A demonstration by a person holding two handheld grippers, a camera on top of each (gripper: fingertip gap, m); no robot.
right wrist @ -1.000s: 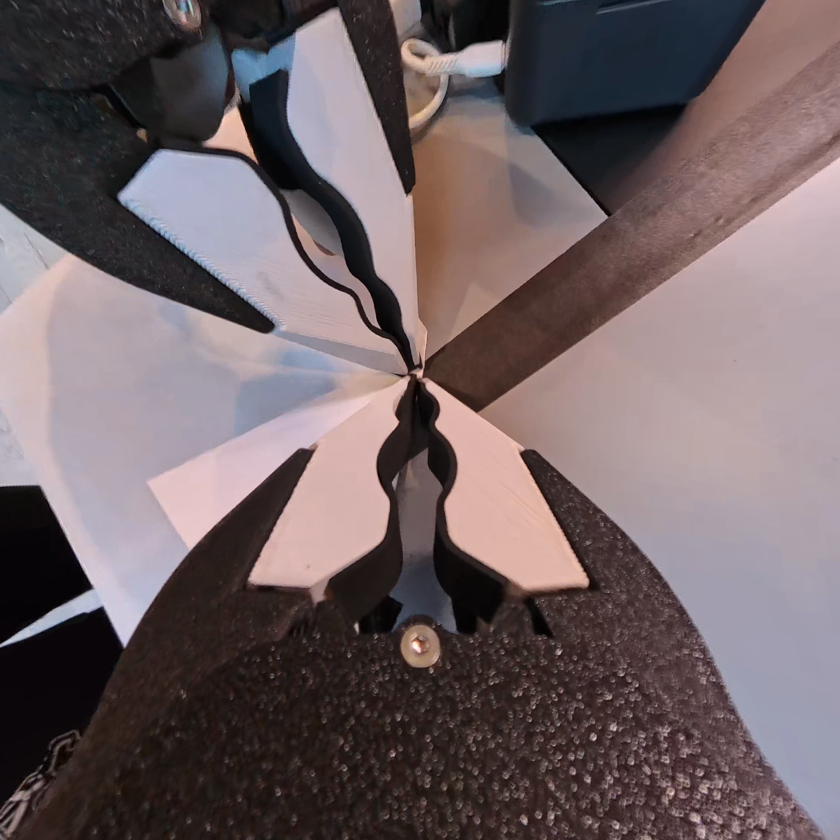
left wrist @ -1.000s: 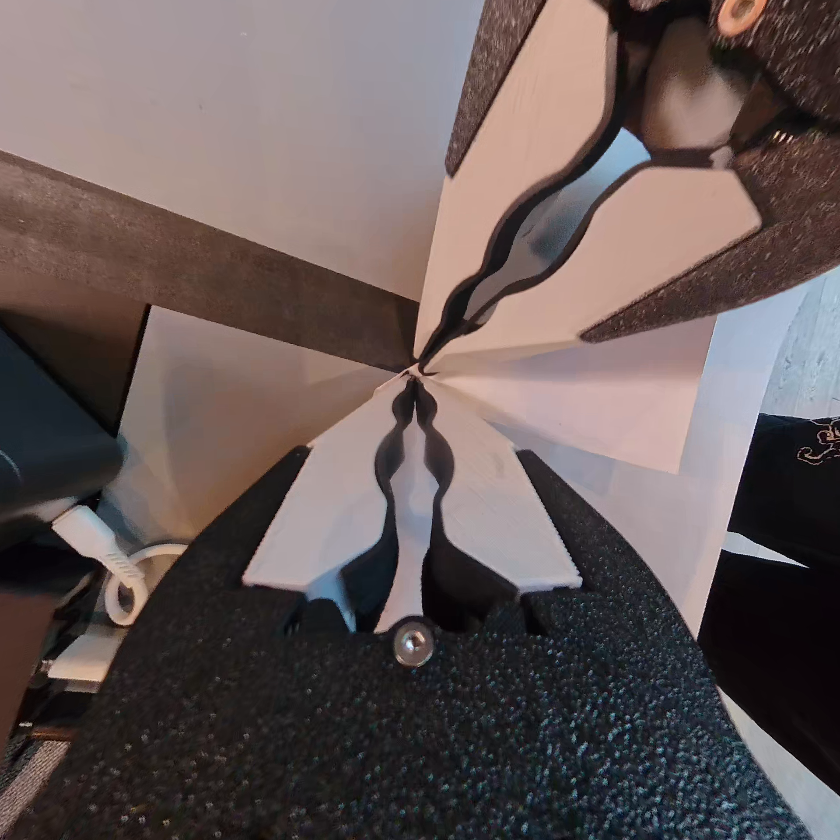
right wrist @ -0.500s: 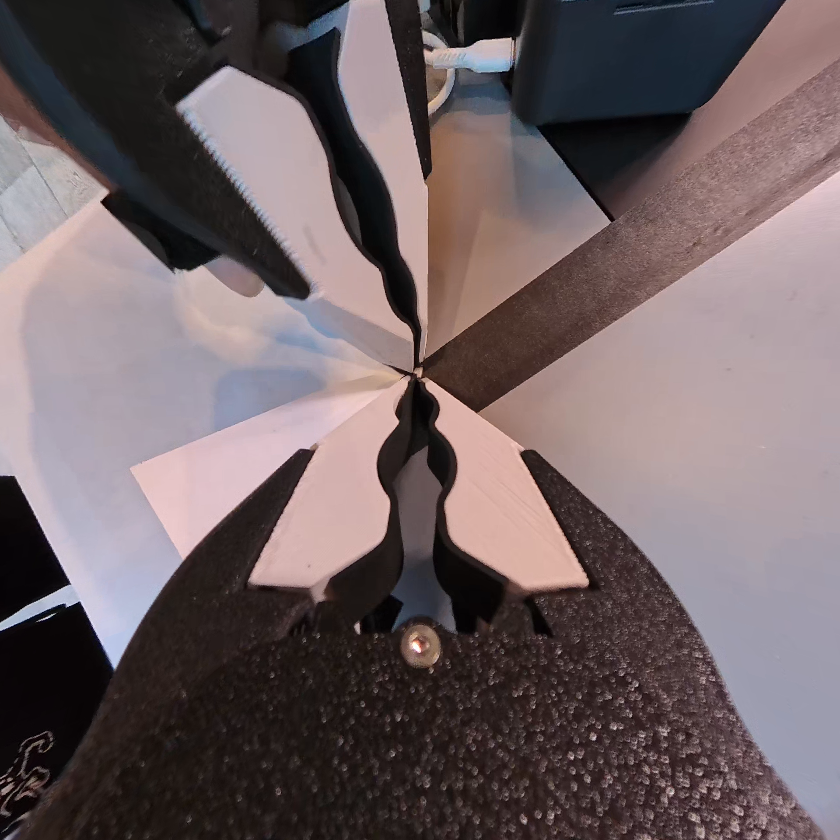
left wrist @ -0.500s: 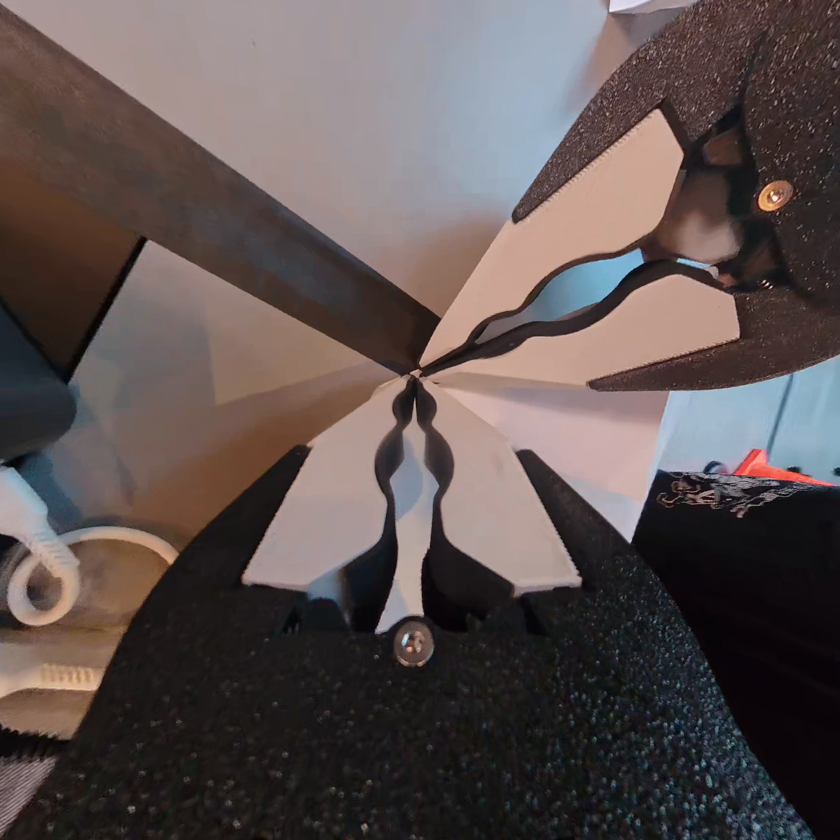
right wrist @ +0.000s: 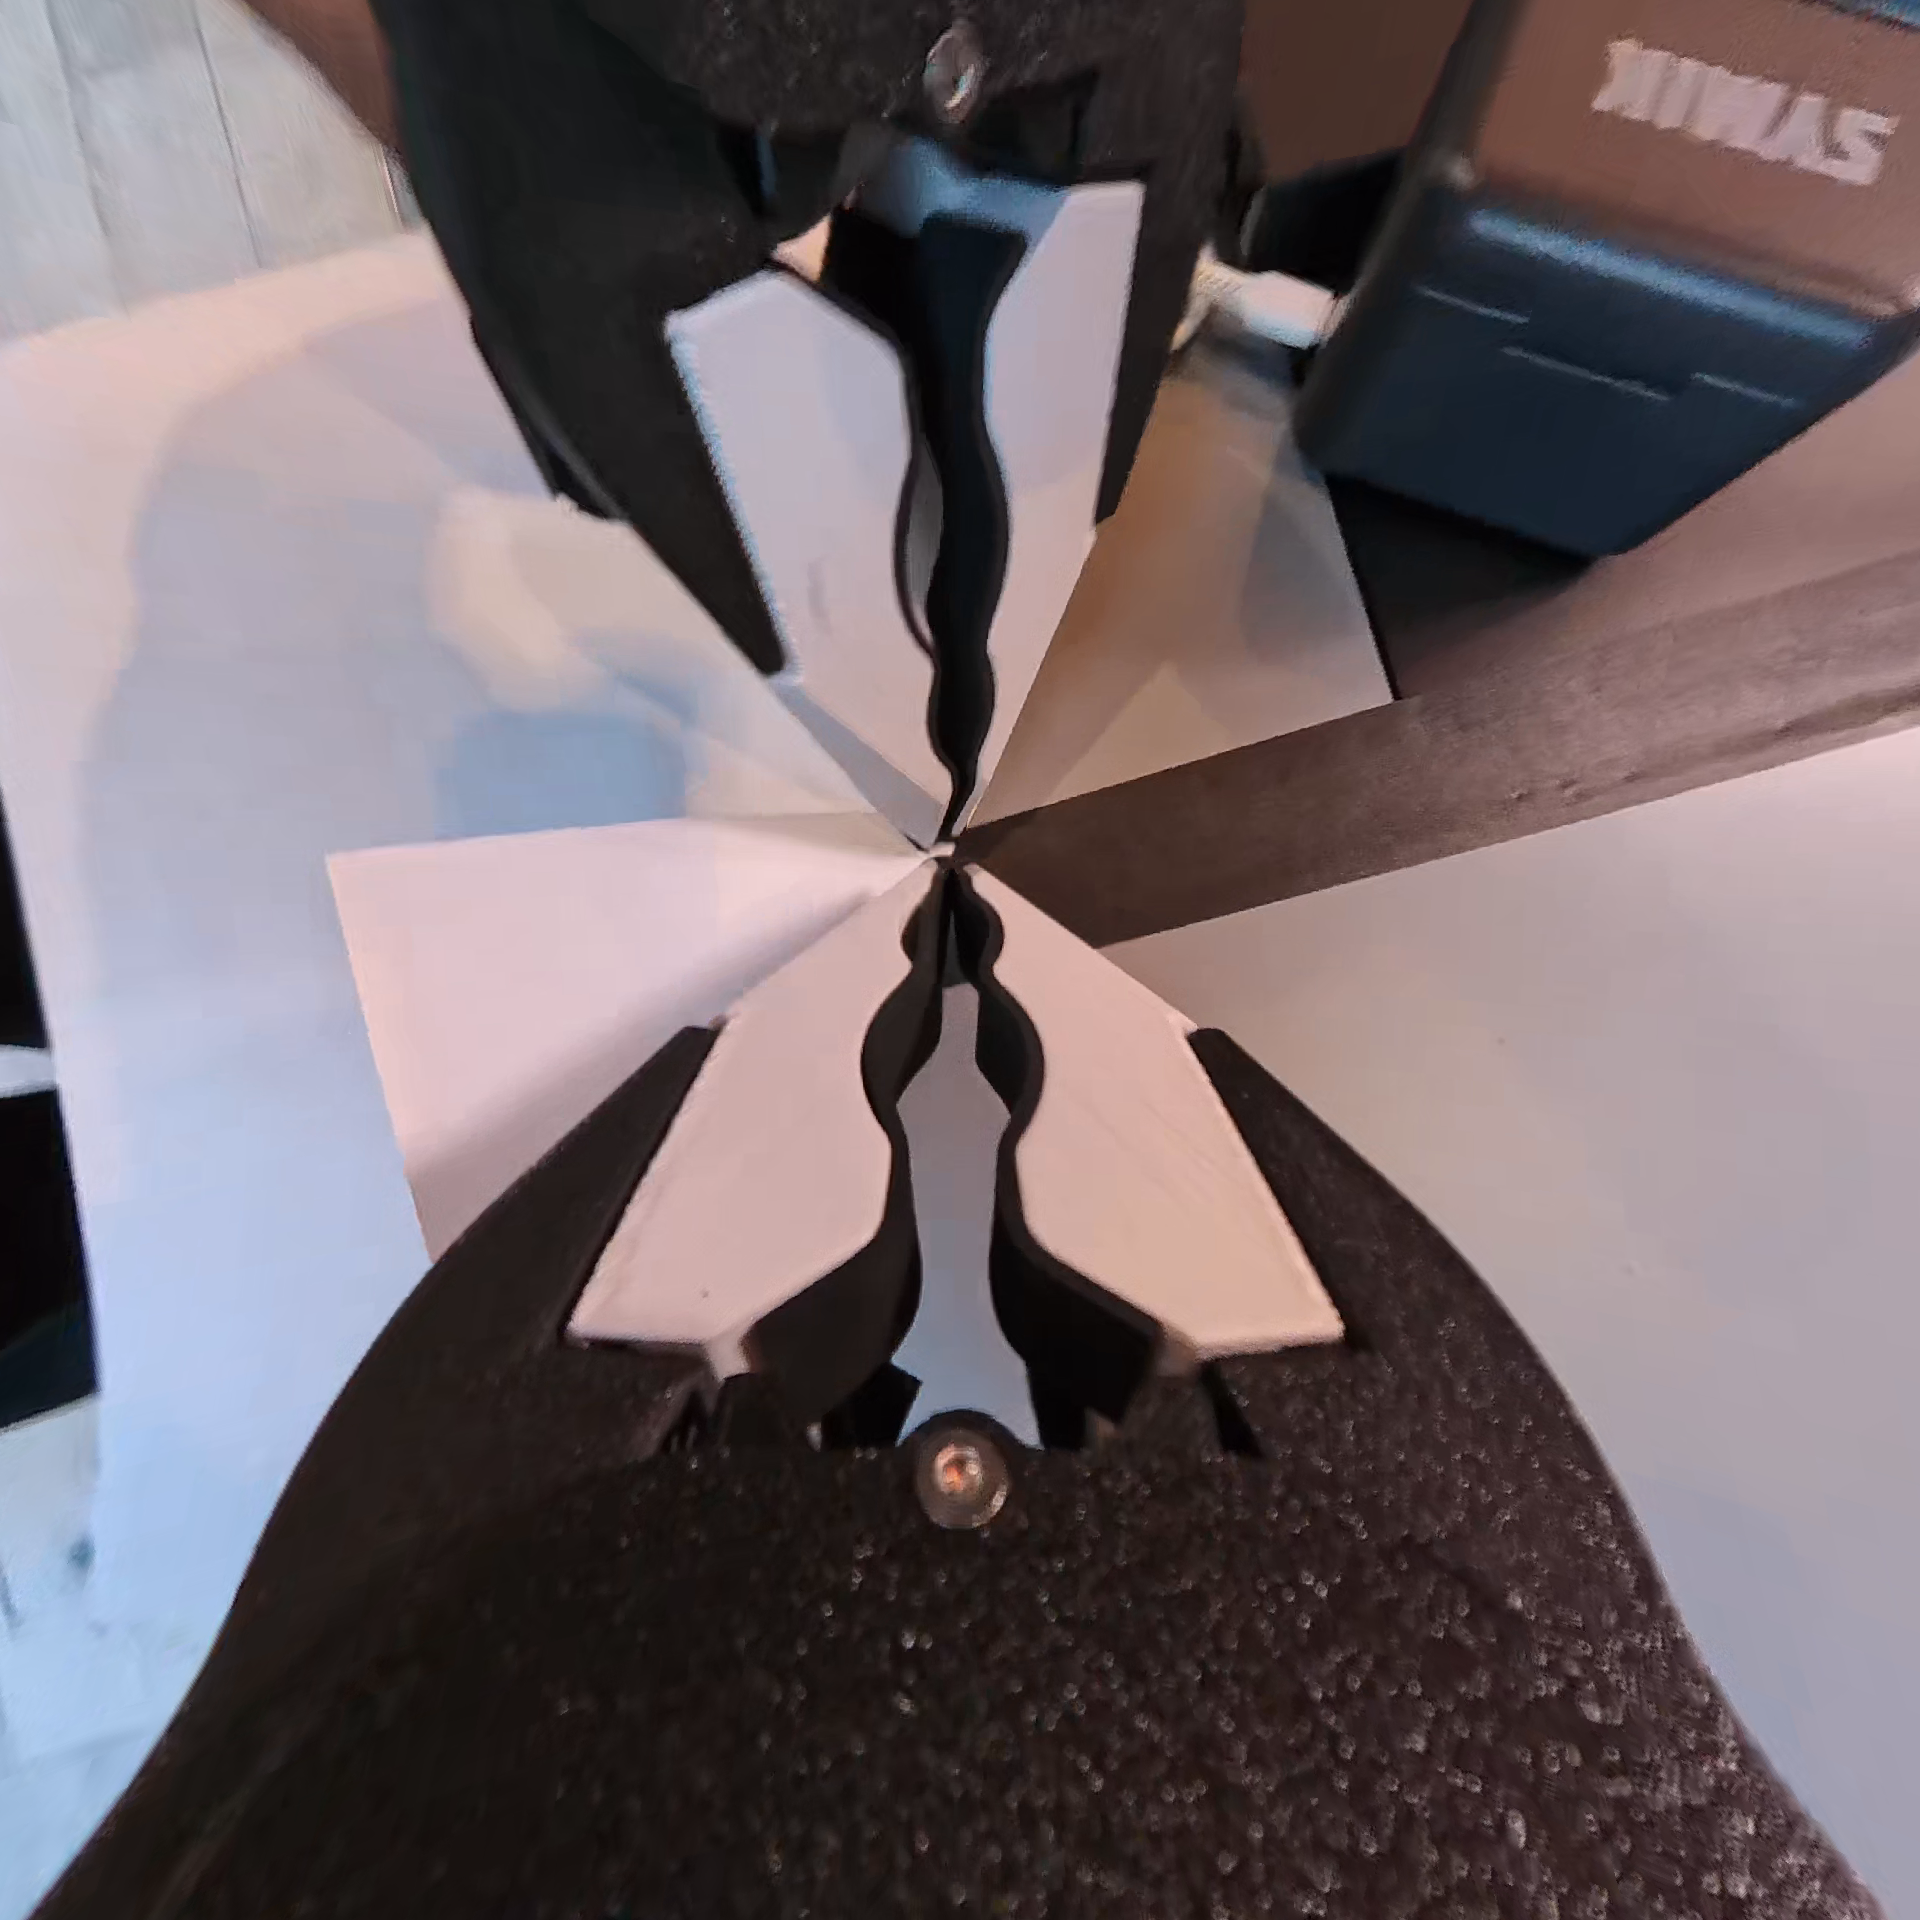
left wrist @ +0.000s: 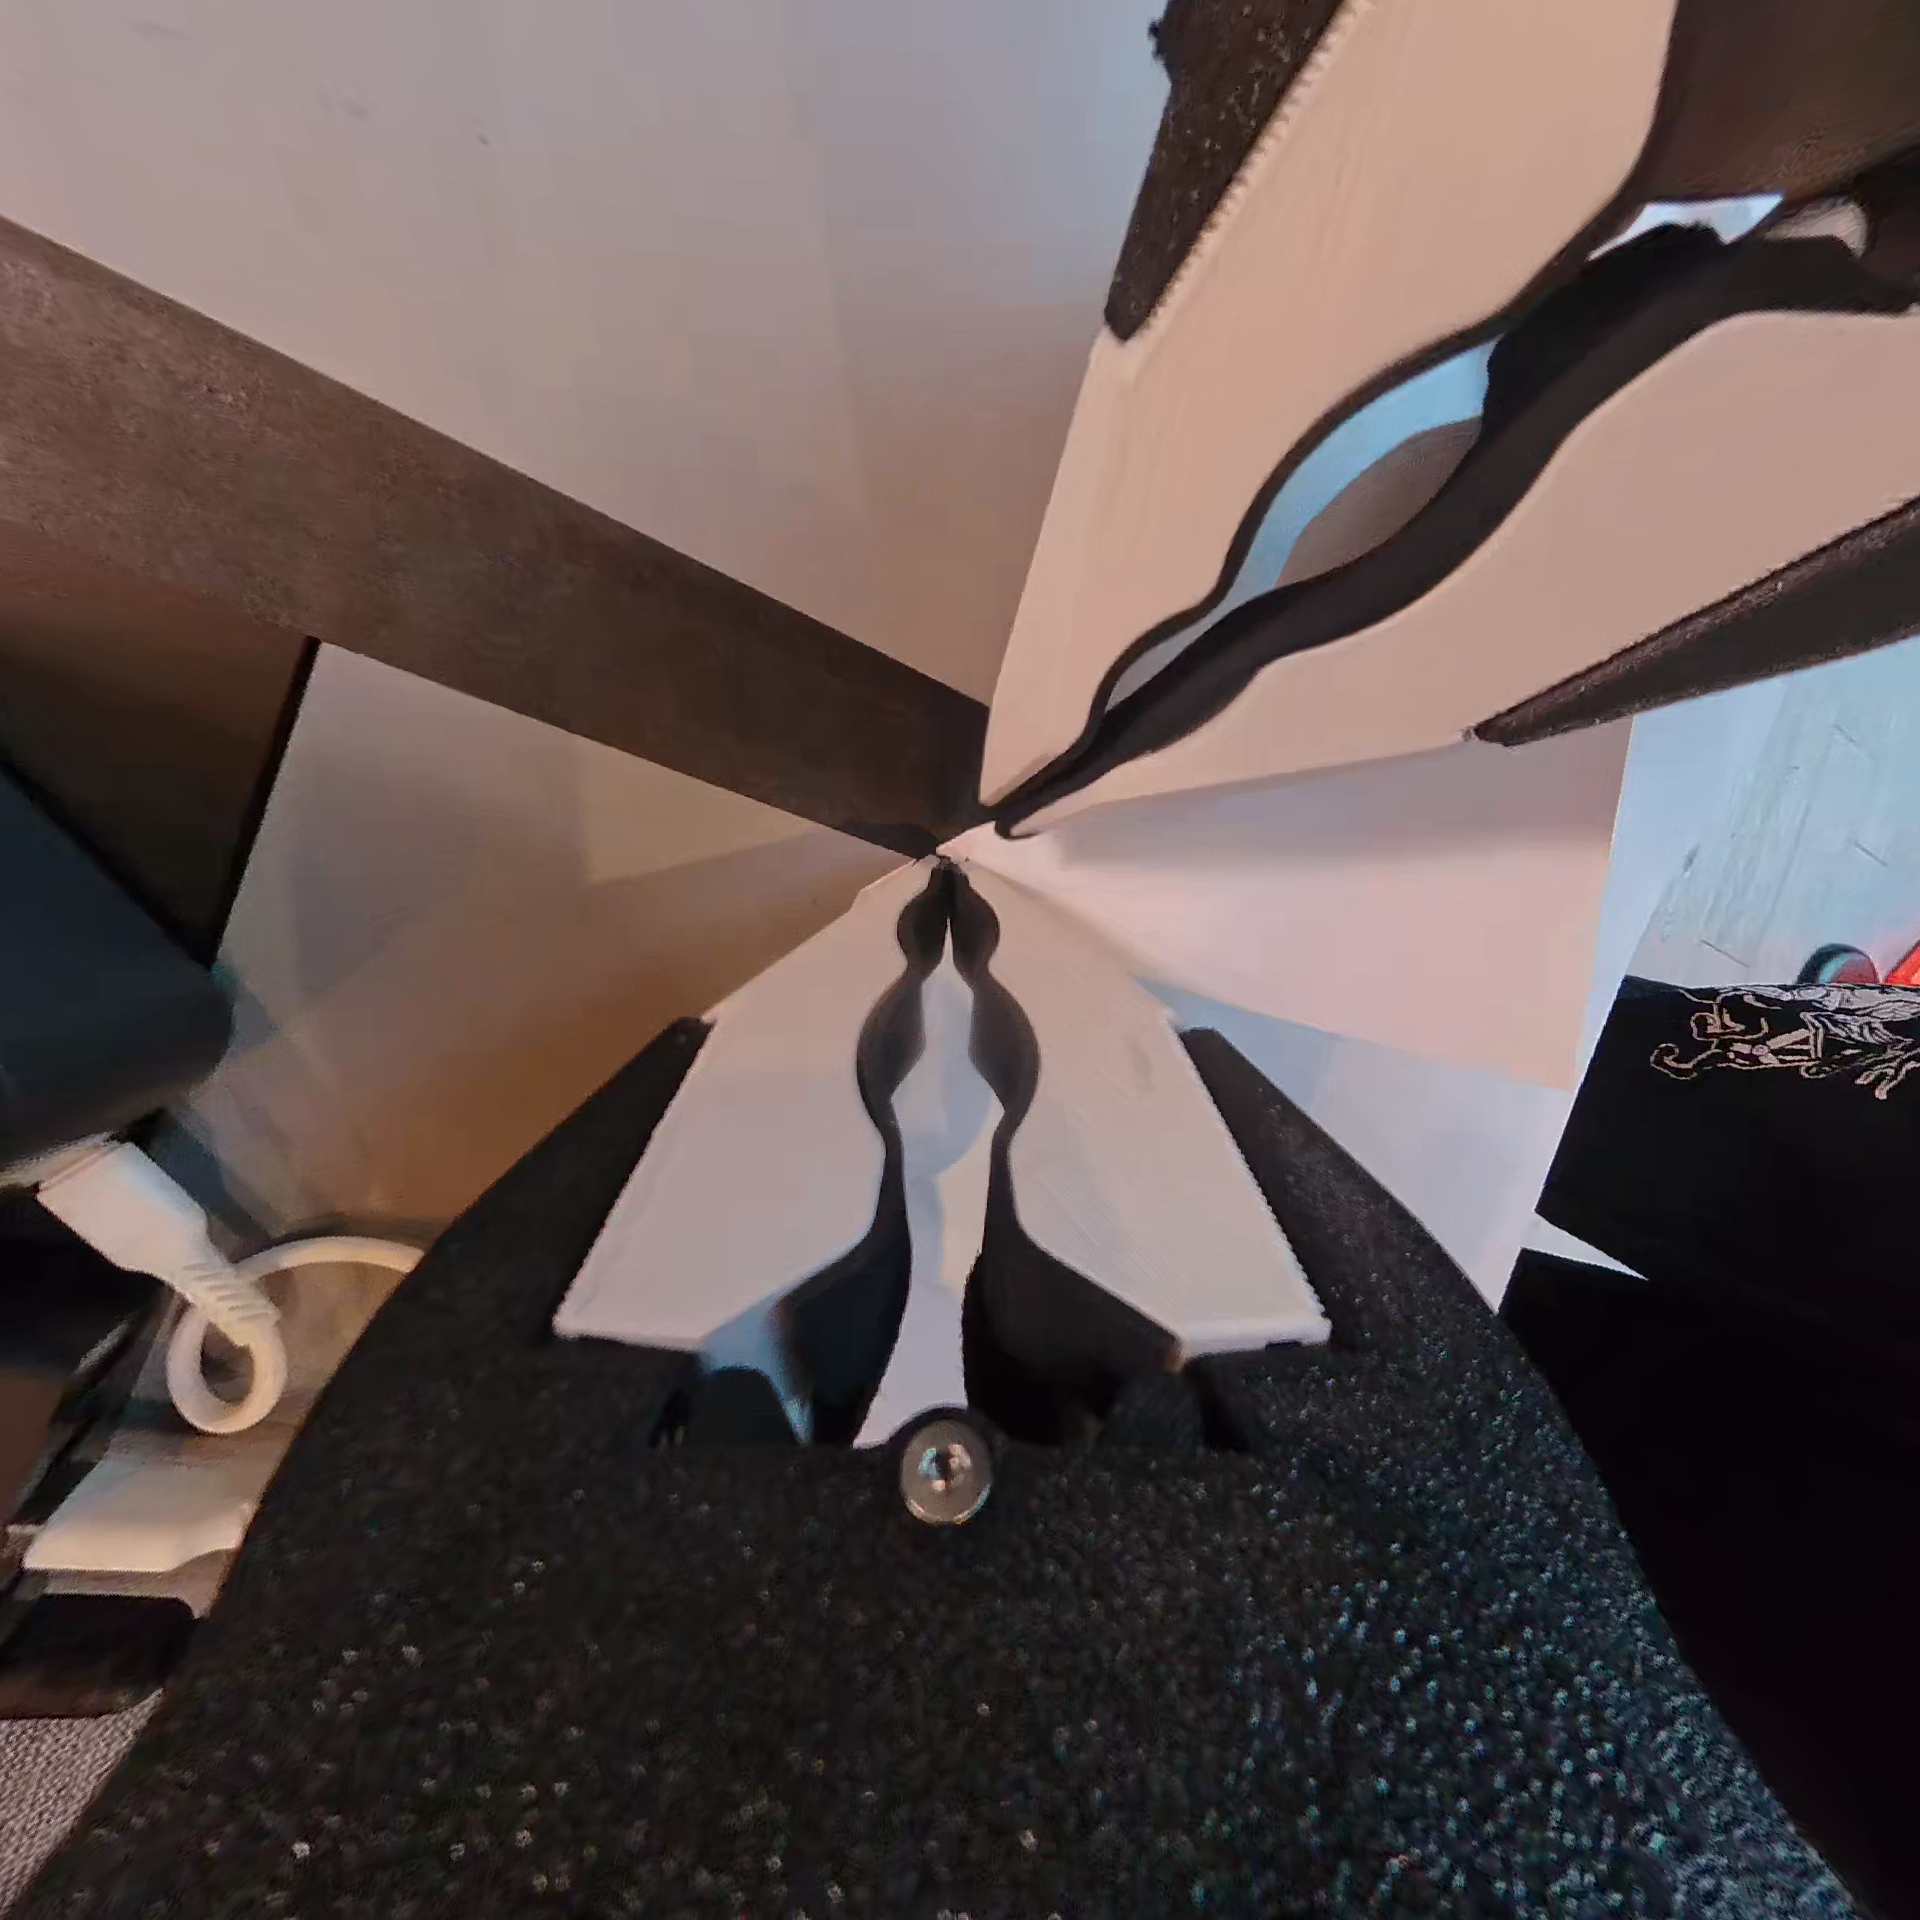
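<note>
**Two closed grippers meet on one pinched point of a white sheet**

The jaws of the left gripper are closed, their white tips pressed together on a thin white paper sheet. The jaws of the right gripper are closed on the same spot. The two pairs of tips come in from different sides and almost touch each other.

The sheet hangs past the corner of the white tabletop. Soft creases fan out from the pinched point. One straight edge and a square corner of the sheet show in the right wrist view, and its surface is plain and unmarked.

Right behind the pinch runs the dark brown edge band of the tabletop, which ends at the point where the tips meet. Each gripper's broad black textured body fills the lower half of its own view and hides whatever lies beneath it.

Below the tabletop, on the far side, stands a dark blue box-shaped device. A coiled white cable with a ribbed plug lies beside it. On the near side is a black cloth with a pale printed pattern, with pale flooring past the sheet's edge.
</note>
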